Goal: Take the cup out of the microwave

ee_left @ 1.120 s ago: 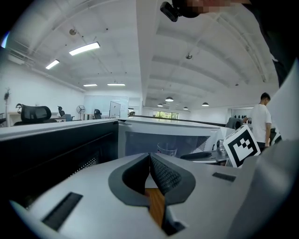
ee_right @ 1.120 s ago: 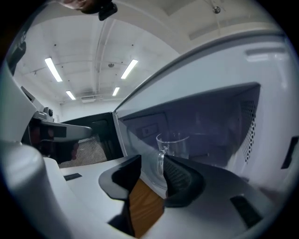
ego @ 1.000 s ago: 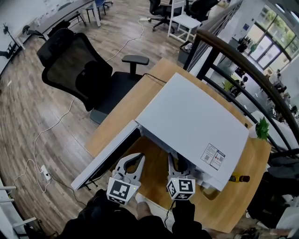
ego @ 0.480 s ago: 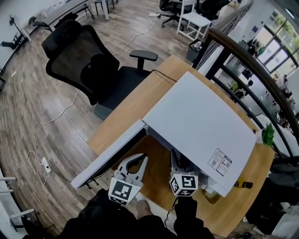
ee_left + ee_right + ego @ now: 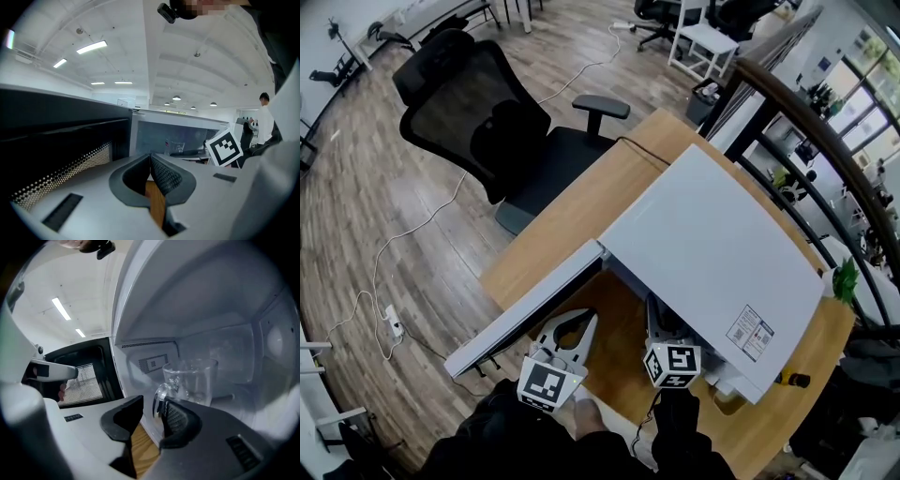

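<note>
Inside the open microwave (image 5: 712, 253), upright on the cavity floor: the clear glass cup (image 5: 190, 380), handle turned toward the opening. Also visible through the opening from the left gripper view, small and faint (image 5: 176, 147).

Right claw (image 5: 150, 411): reaching into the mouth of the cavity, jaws apart and closing. Cup handle at the gap, just beside the right-hand pad, well clear of the left-hand one. No firm pinch to be seen.

Left claw (image 5: 151, 157): tips pressed together, nothing between them but a strip of wood showing below. Held low over the bench (image 5: 572, 216) in front of the microwave, beside the swung-out door (image 5: 534, 300).

Microwave covering most of the bench's right side, with the door hanging open past the bench's near left edge. Black office chair (image 5: 478, 122) on the floor off the bench's far left edge.
</note>
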`<state>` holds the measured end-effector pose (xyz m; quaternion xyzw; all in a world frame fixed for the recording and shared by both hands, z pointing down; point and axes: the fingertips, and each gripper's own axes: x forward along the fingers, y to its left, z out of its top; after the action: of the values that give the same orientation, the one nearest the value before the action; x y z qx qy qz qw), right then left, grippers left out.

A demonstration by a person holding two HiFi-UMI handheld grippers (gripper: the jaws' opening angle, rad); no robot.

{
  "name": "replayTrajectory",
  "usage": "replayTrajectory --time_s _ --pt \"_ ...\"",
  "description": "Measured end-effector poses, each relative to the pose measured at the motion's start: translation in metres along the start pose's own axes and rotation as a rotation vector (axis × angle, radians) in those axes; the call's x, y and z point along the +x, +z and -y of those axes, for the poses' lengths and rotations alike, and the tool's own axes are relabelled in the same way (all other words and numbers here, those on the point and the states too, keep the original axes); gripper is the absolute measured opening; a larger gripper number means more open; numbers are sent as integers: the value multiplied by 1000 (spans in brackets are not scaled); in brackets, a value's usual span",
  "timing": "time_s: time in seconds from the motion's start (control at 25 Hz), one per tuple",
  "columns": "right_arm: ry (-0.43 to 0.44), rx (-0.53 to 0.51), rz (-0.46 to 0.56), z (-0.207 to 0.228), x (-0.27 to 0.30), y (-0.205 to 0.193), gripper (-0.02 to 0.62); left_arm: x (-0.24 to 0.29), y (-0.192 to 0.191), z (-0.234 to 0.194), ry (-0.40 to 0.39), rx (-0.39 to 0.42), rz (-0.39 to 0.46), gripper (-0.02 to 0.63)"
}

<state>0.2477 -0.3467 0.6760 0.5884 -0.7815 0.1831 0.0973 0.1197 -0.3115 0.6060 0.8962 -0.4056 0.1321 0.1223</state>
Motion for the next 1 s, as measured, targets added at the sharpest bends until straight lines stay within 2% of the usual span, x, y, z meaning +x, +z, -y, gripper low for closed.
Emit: replayTrajectory --time_s 0.2,0.28,0.56,0.68,1.0 --pt "5 2 15 -3 8 3 89 -4 -5 -2 6 -5 -8 25" --pt "-7 -4 22 -1 10 3 35 -6 -7 -2 9 -5 -12 25" --pt "3 -98 53 -6 9 9 20 -11 -9 -3 15 0 -13 25" --pt "28 -77 67 -11 4 12 20 -13 -5 -2 14 9 18 25" --pt "53 -9 114 -31 -16 22 21 -32 2 2 1 26 -10 25"
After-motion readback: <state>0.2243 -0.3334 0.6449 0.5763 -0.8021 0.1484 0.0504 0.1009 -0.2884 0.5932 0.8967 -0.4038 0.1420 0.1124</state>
